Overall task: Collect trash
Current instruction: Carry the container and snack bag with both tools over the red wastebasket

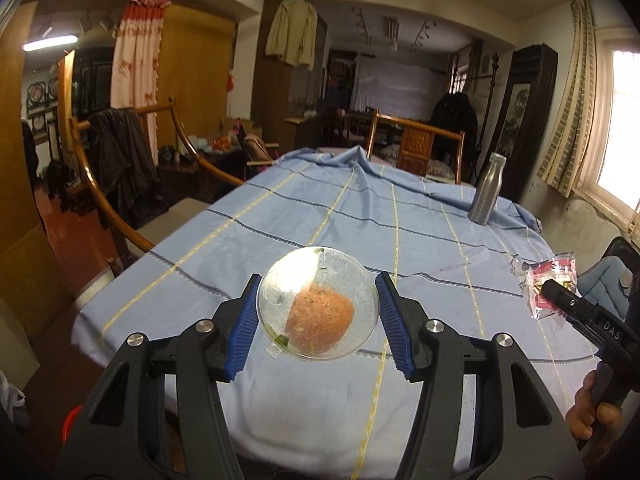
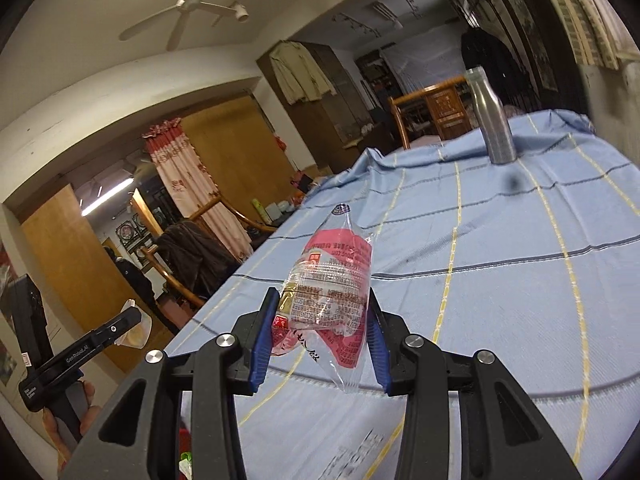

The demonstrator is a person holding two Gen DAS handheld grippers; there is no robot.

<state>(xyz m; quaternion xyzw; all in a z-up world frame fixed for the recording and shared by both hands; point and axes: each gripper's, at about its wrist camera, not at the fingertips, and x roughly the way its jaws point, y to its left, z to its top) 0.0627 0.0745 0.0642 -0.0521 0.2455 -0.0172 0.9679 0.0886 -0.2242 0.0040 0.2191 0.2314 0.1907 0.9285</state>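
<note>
My left gripper [image 1: 318, 312] is shut on a clear plastic cup [image 1: 318, 304] seen from its bottom, with orange residue inside; the blue pads press on its two sides above the blue tablecloth [image 1: 360, 216]. My right gripper [image 2: 322, 328] is shut on a crumpled clear and red food wrapper [image 2: 330, 280], held above the tablecloth [image 2: 500, 260]. In the left wrist view the right gripper [image 1: 548, 288] shows at the right edge with the wrapper [image 1: 550, 284]. In the right wrist view the left gripper [image 2: 134, 320] shows at the lower left with the cup [image 2: 136, 332].
A silver metal bottle [image 1: 486, 190] [image 2: 494, 120] stands upright at the far right of the table. Wooden chairs [image 1: 416, 148] stand around the table, one on the left draped with a dark garment [image 1: 124, 168]. A window [image 1: 624, 120] is on the right.
</note>
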